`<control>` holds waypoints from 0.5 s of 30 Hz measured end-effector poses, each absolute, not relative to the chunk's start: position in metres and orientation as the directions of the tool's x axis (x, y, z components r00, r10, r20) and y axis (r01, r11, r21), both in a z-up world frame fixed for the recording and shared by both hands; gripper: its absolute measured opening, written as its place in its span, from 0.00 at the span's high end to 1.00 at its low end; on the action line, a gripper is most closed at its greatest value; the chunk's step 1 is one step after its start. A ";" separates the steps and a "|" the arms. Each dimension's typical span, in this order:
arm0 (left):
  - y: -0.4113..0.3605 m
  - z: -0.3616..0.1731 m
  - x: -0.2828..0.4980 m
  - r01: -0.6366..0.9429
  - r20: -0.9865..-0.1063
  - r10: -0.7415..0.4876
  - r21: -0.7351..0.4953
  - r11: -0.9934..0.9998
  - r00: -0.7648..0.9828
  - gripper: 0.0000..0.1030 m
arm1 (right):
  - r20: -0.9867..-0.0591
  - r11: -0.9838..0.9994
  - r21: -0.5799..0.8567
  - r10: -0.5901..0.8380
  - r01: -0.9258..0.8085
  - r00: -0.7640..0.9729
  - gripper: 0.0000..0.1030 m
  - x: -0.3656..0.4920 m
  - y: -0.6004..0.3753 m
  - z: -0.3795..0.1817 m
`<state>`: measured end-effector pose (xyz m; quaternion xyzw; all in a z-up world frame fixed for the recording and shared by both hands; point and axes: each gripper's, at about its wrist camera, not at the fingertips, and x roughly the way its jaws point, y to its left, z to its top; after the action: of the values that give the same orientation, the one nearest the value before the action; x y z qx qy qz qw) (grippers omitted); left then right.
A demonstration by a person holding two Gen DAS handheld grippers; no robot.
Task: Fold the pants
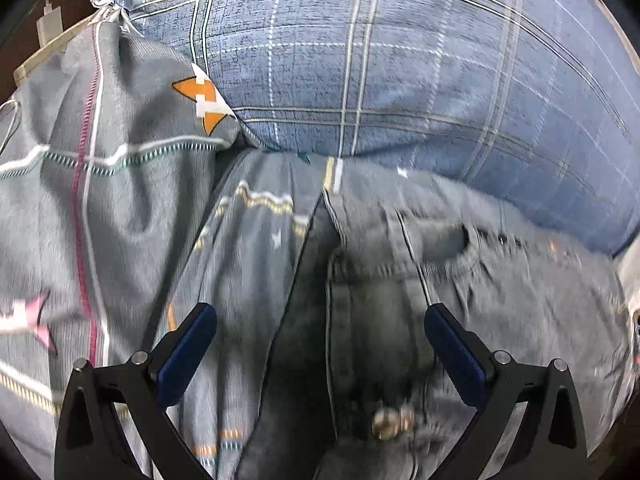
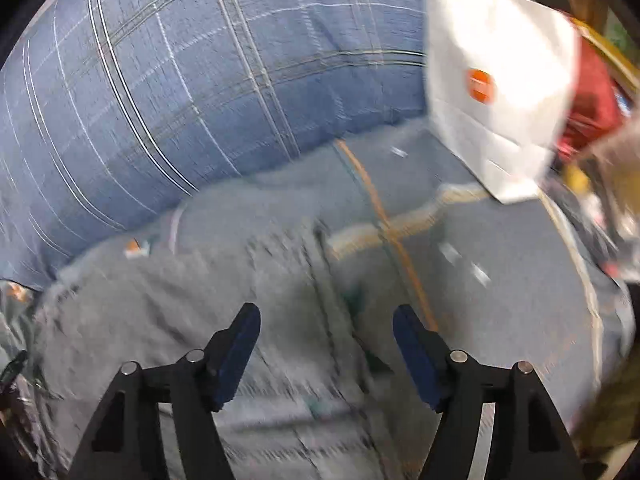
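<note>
A blue plaid pillow (image 1: 400, 60) fills the space far beyond both pairs of fingers. A grey patterned bedsheet (image 1: 80, 220) spreads under everything, reaching past the left finger of the left gripper (image 1: 320, 328). The grey jeans (image 1: 400, 280) lie on it, directly below and between that gripper's widely parted, empty fingers, with the metal button (image 1: 390, 422) near their base. The right gripper (image 2: 326, 330) hovers over blurred denim, fingers apart with nothing clamped. A white paper bag (image 2: 496, 92) stands well beyond its right finger.
</note>
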<state>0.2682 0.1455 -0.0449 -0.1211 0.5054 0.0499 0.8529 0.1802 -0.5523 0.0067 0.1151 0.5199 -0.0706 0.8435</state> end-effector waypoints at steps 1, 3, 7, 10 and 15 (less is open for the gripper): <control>0.147 -0.046 0.276 -0.203 -0.876 -0.056 -0.172 0.964 0.479 0.00 | -0.903 0.968 0.111 0.003 0.227 0.430 0.30 0.198 -0.549 -0.003; 0.149 -0.052 0.291 -0.194 -0.885 -0.094 -0.202 0.960 0.456 0.00 | -0.918 0.971 0.079 -0.018 0.228 0.397 0.30 0.220 -0.544 -0.021; 0.158 -0.057 0.316 -0.220 -0.879 -0.158 -0.280 0.934 0.450 0.00 | -0.937 0.967 0.050 -0.042 0.251 0.346 0.44 0.239 -0.541 -0.046; 0.161 -0.062 0.333 -0.225 -0.880 -0.173 -0.296 0.928 0.442 0.03 | -0.936 0.971 0.021 -0.064 0.238 0.346 0.54 0.240 -0.540 -0.049; 0.157 -0.084 0.355 -0.232 -0.899 -0.243 -0.341 0.911 0.365 0.39 | -0.940 0.974 -0.014 -0.090 0.224 0.329 0.73 0.245 -0.537 -0.048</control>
<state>0.3552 0.1568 -0.0843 -0.2107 0.5636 -0.0037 0.7987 0.2452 -0.5366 -0.0480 0.0591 0.5710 -0.0966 0.8131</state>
